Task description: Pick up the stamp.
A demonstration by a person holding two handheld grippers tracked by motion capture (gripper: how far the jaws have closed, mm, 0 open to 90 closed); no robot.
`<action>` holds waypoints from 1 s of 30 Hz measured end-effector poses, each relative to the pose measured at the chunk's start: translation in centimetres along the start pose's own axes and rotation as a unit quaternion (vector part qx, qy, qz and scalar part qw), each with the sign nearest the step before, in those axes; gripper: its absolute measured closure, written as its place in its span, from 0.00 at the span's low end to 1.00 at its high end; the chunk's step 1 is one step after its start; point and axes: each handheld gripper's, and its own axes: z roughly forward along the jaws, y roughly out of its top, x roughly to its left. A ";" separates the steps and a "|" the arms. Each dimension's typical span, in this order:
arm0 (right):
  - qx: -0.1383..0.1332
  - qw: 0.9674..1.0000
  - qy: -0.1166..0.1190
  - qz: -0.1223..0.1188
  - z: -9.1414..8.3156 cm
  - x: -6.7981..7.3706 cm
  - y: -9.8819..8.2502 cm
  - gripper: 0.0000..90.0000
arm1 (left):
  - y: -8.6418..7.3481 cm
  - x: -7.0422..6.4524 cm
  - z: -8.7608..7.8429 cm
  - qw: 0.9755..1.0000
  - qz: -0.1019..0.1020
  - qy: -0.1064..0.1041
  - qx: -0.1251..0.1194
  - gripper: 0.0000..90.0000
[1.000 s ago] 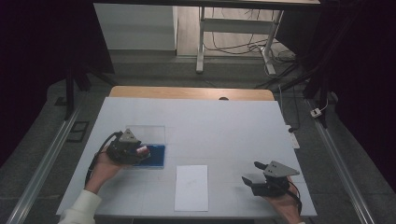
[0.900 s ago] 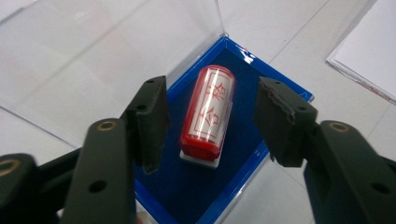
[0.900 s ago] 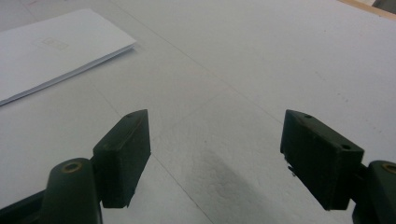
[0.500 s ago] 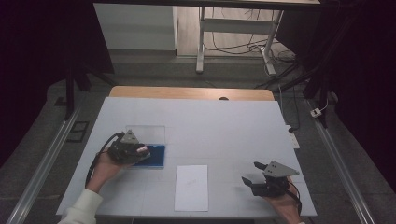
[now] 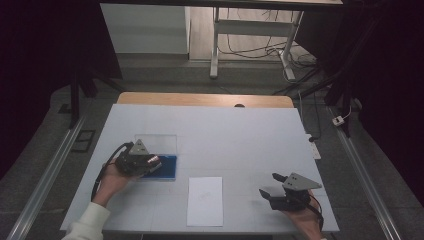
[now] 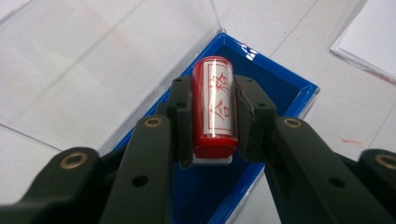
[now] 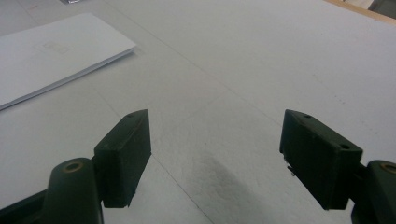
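At nine o'clock on the table (image 5: 240, 130): stamp (image 6: 215, 100), in blue case (image 6: 285, 88), is now clamped by left gripper (image 6: 212, 116), jaws just closed; lifting is enabled. Right gripper (image 7: 215, 154), at five o'clock, is held wide, empty.

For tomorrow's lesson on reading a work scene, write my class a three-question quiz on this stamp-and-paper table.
1. True or false: the left gripper has its jaws shut on the red stamp.
2. What lies under that stamp? A) a blue box B) a green bowl C) a wooden tray
3. Fill in: the right gripper has its jaws ____ over the white table, with the sheet of paper apart from it.

Key: 1 true; 2 A; 3 open.
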 end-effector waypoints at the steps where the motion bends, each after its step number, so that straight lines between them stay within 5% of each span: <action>1: 0.001 1.000 0.001 -0.001 0.0 0.0 0.0 0.27 | 0.0 0.0 -0.1 1.000 -0.001 0.000 -0.003 0.78; 18: -0.004 1.000 -0.001 0.004 0.0 0.0 -0.1 0.28 | -0.2 0.2 -2.1 0.999 -0.026 -0.007 -0.047 0.78; 30: -0.001 1.000 -0.003 0.002 -0.1 -0.1 -0.2 0.28 | -0.4 0.5 -4.1 0.994 -0.052 -0.022 -0.092 0.78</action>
